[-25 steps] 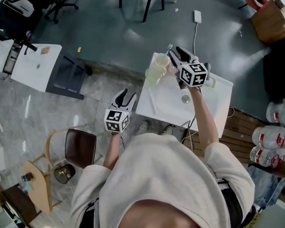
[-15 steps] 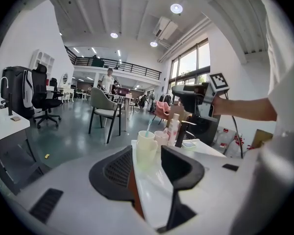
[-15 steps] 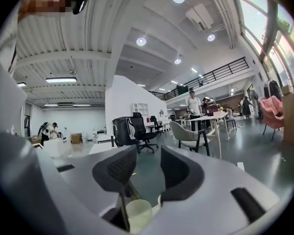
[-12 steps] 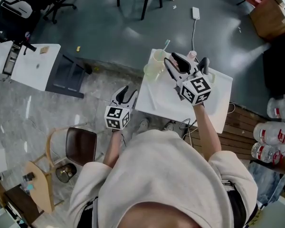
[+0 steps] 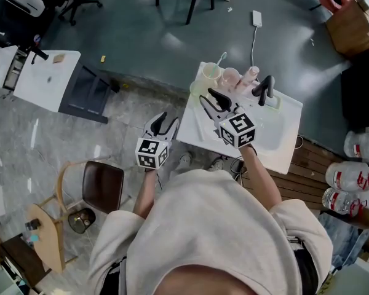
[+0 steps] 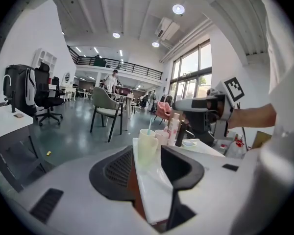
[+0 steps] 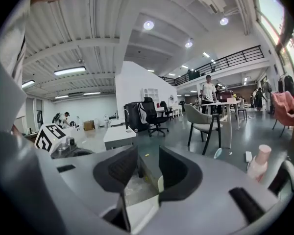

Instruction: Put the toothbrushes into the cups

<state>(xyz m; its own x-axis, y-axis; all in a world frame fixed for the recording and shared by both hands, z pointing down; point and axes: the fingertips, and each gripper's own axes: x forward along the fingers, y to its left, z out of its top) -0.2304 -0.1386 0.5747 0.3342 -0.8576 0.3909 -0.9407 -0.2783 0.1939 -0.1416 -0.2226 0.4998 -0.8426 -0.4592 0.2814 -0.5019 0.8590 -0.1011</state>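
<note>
The white sink (image 5: 281,141) fills the middle right, with the cups at its far left corner. The right gripper (image 5: 206,94) hangs over the sink's left part. Its jaws have just been closing, yet they stand apart with nothing between them, only the sink's edge and the floor beyond. The left gripper (image 5: 167,118) hovers off the sink's near left side with its jaws also apart and empty, pointing along the rim toward the cups.

A black tap (image 5: 264,88) stands at the far edge. To its left are a pink bottle (image 5: 251,74), a pink cup (image 5: 230,77) and a cream cup (image 5: 210,72). One toothbrush (image 5: 221,59) stands in the cream cup, and the pink cup looks empty.

So one brush seems done and the next is to be fetched. I cannot make out a second brush for certain, so the right gripper must first find it, then close on its handle.

No brand or writing is readable, and the cubes carry only black-and-white squares.
</note>
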